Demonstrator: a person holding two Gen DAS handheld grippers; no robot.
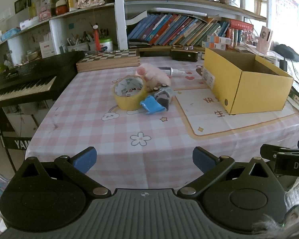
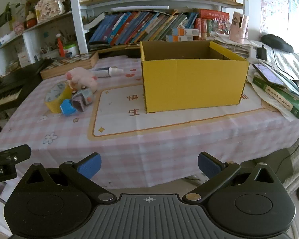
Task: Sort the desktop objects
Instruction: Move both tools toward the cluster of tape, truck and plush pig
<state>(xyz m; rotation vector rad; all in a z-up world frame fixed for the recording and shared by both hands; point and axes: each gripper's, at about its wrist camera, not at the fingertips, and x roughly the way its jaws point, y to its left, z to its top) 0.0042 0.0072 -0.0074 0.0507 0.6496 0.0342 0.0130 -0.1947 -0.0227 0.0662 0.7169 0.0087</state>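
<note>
Claws, left [image 1: 144, 160] and right [image 2: 149, 165], hover tilted downward over the table's near edge [image 2: 149, 159], both spread wide and empty.

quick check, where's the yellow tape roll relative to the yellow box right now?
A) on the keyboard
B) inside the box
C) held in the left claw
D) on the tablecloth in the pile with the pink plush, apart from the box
D: the yellow tape roll lies on the tablecloth against the pink plush, well apart from the yellow box; the left claw is open and holds nothing.
</note>
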